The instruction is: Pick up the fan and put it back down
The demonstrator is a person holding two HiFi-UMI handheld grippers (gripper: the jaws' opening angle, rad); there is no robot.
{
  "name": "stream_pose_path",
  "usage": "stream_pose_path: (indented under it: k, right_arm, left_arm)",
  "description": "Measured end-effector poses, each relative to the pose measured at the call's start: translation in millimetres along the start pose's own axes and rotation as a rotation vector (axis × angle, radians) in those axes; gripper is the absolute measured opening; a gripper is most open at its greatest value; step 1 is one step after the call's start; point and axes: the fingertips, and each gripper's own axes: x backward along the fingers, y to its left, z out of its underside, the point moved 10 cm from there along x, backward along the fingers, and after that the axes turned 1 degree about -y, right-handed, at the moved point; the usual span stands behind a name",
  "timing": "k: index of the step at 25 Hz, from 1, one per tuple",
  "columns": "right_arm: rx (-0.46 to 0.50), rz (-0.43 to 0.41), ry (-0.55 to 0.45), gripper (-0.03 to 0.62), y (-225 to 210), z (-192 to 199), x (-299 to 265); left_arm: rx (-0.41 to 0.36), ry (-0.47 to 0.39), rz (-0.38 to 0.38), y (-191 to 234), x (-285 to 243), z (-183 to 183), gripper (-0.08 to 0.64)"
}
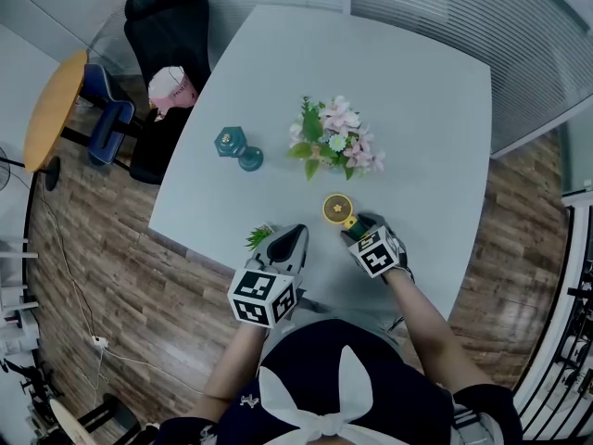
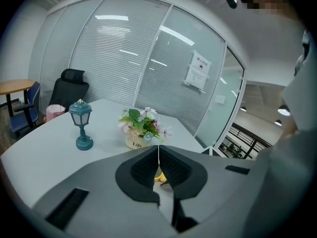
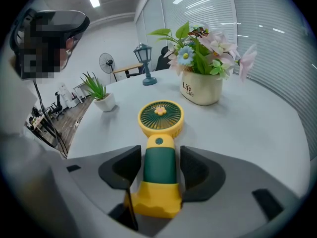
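Left gripper [image 1: 295, 235] is clamped together and empty at the table's [image 1: 417, 109] near edge, while right of it the fan [image 3: 159, 148] lies flat with its green handle between the right gripper's [image 1: 358, 226] wide-apart, non-touching jaws; likely light, rigid, slick plastic, so grip mid-handle, not the grille.

Left gripper [image 2: 158, 156] jaws together; right gripper [image 3: 159, 153] jaws apart

On the table [image 1: 417, 109], the fan [image 1: 339, 209] lies before the flowers [image 1: 334, 139], its handle between the jaws of the right gripper [image 1: 359, 232]. The lamp [image 1: 237, 146] stands left of the flowers, the plant [image 1: 258, 238] left of the fan.
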Motion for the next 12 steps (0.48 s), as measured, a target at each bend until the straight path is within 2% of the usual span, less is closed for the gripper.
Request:
stream_pose_path:
  k: [12]
  right_arm:
    - [0.047, 0.021, 0.015, 0.218, 2.6, -2.8, 1.4]
  left_arm:
    - [-0.002, 0.000, -0.010, -1.3, 3.3, 1.2, 0.023]
